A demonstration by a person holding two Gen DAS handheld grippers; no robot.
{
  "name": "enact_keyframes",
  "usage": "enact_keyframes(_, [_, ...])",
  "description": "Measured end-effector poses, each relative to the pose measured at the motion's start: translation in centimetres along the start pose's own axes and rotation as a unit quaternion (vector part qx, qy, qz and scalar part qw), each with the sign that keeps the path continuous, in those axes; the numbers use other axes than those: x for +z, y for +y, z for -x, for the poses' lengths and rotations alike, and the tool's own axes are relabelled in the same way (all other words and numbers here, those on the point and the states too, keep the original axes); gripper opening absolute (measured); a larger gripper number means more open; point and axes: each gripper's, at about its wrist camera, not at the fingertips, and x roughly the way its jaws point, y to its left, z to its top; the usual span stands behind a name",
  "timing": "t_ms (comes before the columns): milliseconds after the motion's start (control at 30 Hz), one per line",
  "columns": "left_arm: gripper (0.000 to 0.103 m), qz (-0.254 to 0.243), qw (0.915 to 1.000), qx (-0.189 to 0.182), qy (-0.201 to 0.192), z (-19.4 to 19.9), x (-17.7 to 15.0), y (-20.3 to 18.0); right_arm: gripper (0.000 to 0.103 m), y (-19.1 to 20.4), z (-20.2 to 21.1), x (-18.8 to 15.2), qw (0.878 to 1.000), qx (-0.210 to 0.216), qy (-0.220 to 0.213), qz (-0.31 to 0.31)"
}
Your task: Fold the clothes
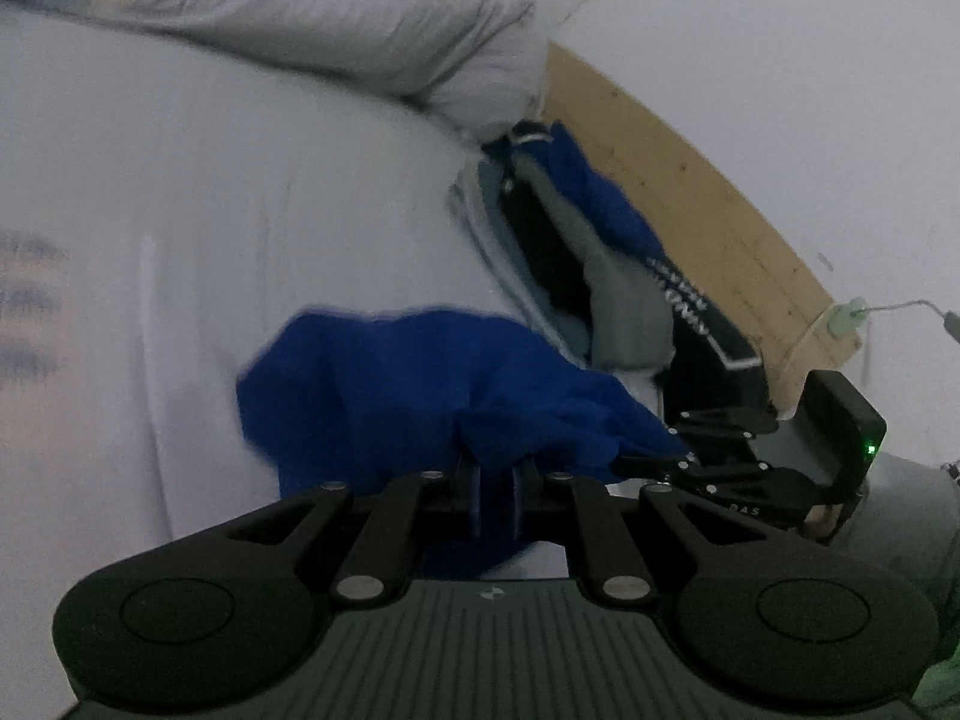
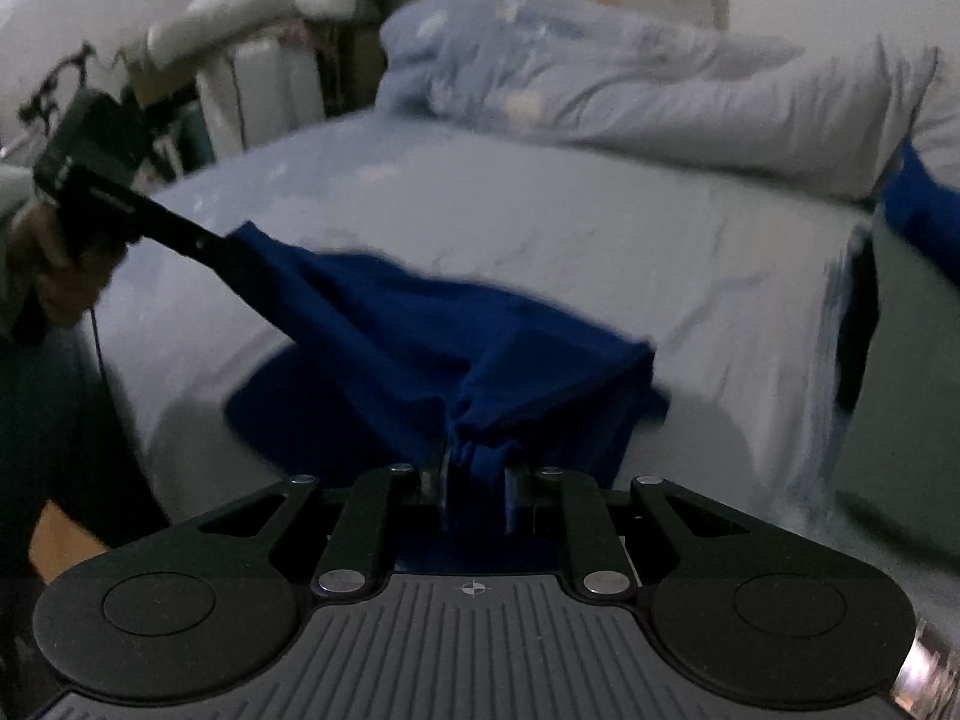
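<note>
Both of my grippers are clenched on the same blue garment [image 2: 420,330]. My left gripper [image 1: 497,495] has a bunch of its cloth pinched between the fingers, and my right gripper [image 2: 474,480] grips another gathered edge. The cloth is stretched between the two, with its lower part draped on the white bed sheet [image 2: 540,228].

From the right wrist view, my left gripper [image 2: 198,243] sits at the garment's far left corner, lifting it off the bed sheet, so the cloth slopes down from there towards my right jaws. The garment lies near the bed sheet's front edge, well short of the rumpled duvet [image 2: 630,90] at the far side.

As for progress, the blue garment is not a neat folded packet now; it hangs bunched and partly airborne (motion blur hides any crease lines). I judge I am mid-handling it, either spreading it flat or carrying one edge over for a fold, and I cannot tell which.

Beside the bed sheet's right edge, against the wooden headboard [image 1: 690,192], lies a heap of other clothes [image 1: 600,276]: blue, grey and black pieces, one with white lettering. Whether that heap is folded work or waiting work I cannot say. I see no basket or box holding anything.
</note>
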Motion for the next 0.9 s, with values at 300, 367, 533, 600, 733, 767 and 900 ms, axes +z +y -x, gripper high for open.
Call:
enact_keyframes(300, [0.029, -0.006, 0.9964, 0.056, 0.064, -0.5, -2.5, -0.4, 0.030, 3.1, 0.4, -0.9, 0.993, 0.001, 0.108, 0.053])
enact_keyframes(367, [0.049, -0.007, 0.9970, 0.054, 0.054, 0.7, -1.9, -0.9, 0.041, 3.7, 0.8, -0.9, 0.990, 0.002, 0.126, 0.062])
enact_keyframes(533, [0.084, 0.000, 0.9992, 0.040, 0.001, 4.4, -1.4, -1.7, 0.062, 3.7, 4.9, 1.3, 0.998, 0.002, 0.056, 0.014])
enact_keyframes(600, [0.084, 0.018, 0.9993, 0.030, -0.007, 4.4, -0.7, -1.0, 0.064, 3.7, 5.4, 2.5, 1.000, -0.011, 0.013, -0.014])
enact_keyframes(733, [0.081, 0.084, 0.9964, -0.011, -0.005, 2.1, 1.0, 1.6, 0.067, 4.6, 3.5, 4.0, 0.997, -0.046, -0.052, -0.043])
enact_keyframes(767, [0.080, 0.103, 0.9944, -0.023, -0.003, 1.3, 1.4, 2.3, 0.067, 4.8, 2.7, 4.2, 0.995, -0.053, -0.064, -0.052])
enact_keyframes(900, [0.076, 0.166, 0.9854, -0.033, 0.015, -3.1, 3.0, 5.4, 0.067, 5.3, -0.4, 4.9, 0.992, -0.072, -0.074, -0.068])
